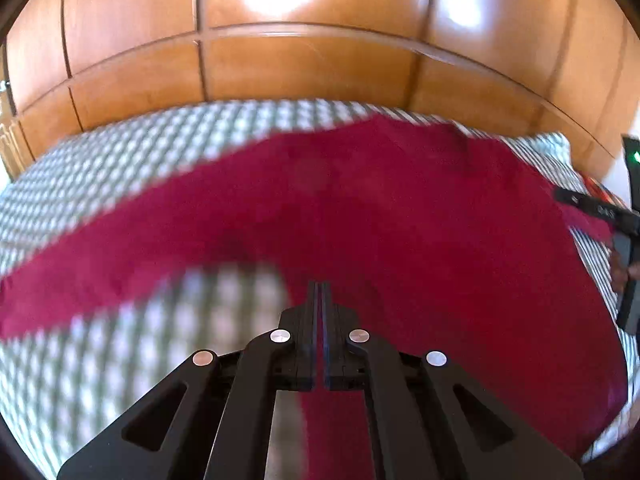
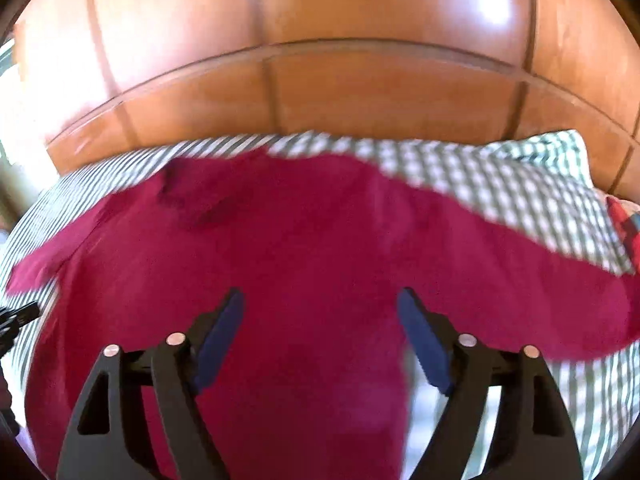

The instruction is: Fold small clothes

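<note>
A dark red garment [image 1: 380,208] lies spread across a bed covered in green-and-white checked bedding [image 1: 120,168], filling the middle of both views. Motion blur softens its edges, so seams and collar cannot be made out; in the left wrist view one long part trails toward the lower left of the frame, and in the right wrist view another runs off to the right edge.

The left hand-held gripper [image 1: 320,292] is clenched, its jaws pressed flat together at bottom centre. Red cloth shows just beyond its tips and below between its arms, but whether any fabric is pinched there cannot be told.

The right hand-held gripper [image 2: 320,300] stands released, its blue pads [image 2: 222,336] wide apart over the garment with nothing pressed between them. At the right edge of the left wrist view its black body is only partly seen, cut off by the frame.

A glossy wooden wardrobe [image 2: 360,80] fills the upper half of both views, its panels washed out by glare
</note>
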Demonstrator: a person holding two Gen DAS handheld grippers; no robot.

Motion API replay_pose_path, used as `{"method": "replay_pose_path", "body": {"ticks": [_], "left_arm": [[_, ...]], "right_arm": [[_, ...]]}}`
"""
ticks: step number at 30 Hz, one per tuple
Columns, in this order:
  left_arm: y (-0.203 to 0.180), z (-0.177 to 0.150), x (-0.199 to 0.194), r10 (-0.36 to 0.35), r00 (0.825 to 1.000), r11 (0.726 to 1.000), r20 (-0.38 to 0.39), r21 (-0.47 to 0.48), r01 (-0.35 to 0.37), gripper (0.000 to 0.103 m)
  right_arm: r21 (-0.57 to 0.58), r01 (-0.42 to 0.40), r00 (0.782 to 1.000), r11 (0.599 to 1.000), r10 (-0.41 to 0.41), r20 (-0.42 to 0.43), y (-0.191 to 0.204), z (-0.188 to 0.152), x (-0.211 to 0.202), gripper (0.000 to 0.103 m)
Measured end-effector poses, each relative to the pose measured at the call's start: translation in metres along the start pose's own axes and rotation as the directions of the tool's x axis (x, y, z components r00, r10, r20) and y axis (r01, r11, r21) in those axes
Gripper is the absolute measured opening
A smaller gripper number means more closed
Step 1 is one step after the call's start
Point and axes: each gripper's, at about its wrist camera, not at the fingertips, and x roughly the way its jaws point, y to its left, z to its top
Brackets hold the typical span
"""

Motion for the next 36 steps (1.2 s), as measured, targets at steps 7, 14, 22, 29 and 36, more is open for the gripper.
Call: {"method": "replay_pose_path", "body": {"ticks": [7,14,22,29,36], "left_arm": [[0.007,-0.048,0.005,0.224,0.973,0.971,-0.049,-0.08,-0.228,0.0],[0.032,-0.07,-0.009,0.277,0.957,0.939,-0.083,-0.188,-0.288,0.0],[-0.014,-0.069,-0.062,0.131,0.986,0.982,0.104,-0.148,-0.115,0.0],[-0.055,-0.081,-0.024,0.046,0.999,0.999,-0.009,-0.019,-0.046,0.001],[-0.049,-0.083,-0.007,0.008,0.998,0.997,-0.055,-0.071,-0.012,0.001]], "right_arm": [[-0.064,0.078,0.995,0.995,-0.082,-0.057,0.018,-0.072,-0.018,0.073],[0.034,0.068,0.997,0.997,-0.067,-0.033,-0.005,-0.096,-0.02,0.074],[0.225,0.015,1.0,0.974,-0.016,0.003,-0.044,-0.102,-0.052,0.077],[0.65,0.016,0.996,0.76,-0.068,0.055,-0.18,-0.122,-0.088,0.062],[0.867,0.033,0.983,0.498,-0.175,0.062,-0.296,-0.123,-0.091,0.058]]}}
